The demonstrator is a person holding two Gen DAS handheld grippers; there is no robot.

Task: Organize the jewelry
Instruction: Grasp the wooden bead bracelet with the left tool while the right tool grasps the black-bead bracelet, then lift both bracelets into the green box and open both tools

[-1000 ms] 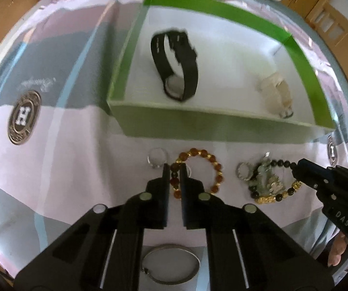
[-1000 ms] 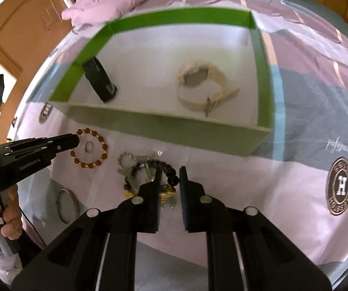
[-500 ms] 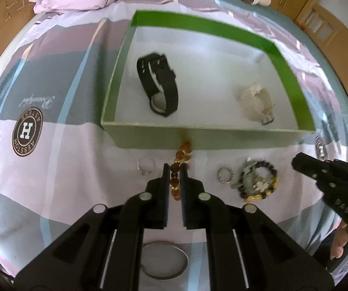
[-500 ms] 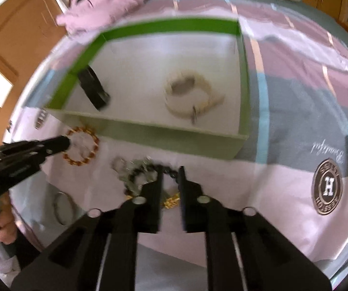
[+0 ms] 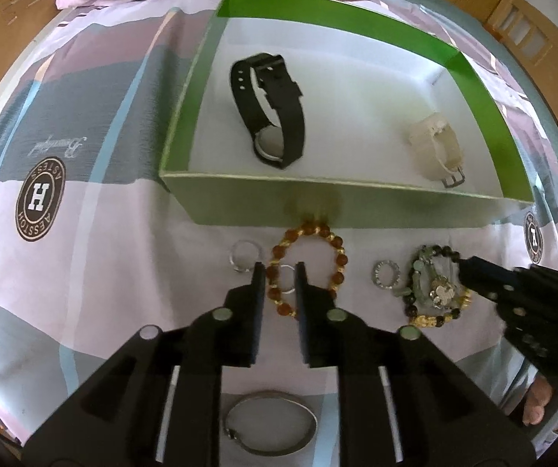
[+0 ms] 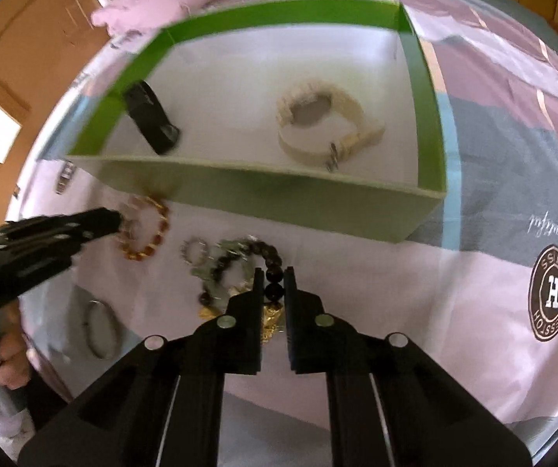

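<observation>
The amber bead bracelet (image 5: 307,268) lies flat on the bed sheet (image 5: 95,272), just in front of the green box (image 5: 317,202). Its far beads touch the box wall. The left gripper (image 5: 281,270) has its jaws a little way apart, one on each side of the near left part of this bracelet. A small thin ring (image 5: 287,278) lies inside the bracelet, between the jaws. I cannot tell if the jaws press the beads.

Another clear ring (image 5: 243,257) lies just left of the bracelet. A sparkly ring (image 5: 386,274) lies to its right. Next to that is a pile of dark, green and gold beads (image 5: 434,292). The right gripper (image 6: 270,284) has its jaws nearly closed around the dark beads of this pile.

A silver bangle (image 5: 271,422) lies on the sheet near the bottom of the left view.

Inside the box, a black watch (image 5: 269,113) stands on its side at the left. A cream watch (image 6: 325,124) rests at the right. They are well apart.

A hand (image 6: 4,354) holds the left gripper's handle.
</observation>
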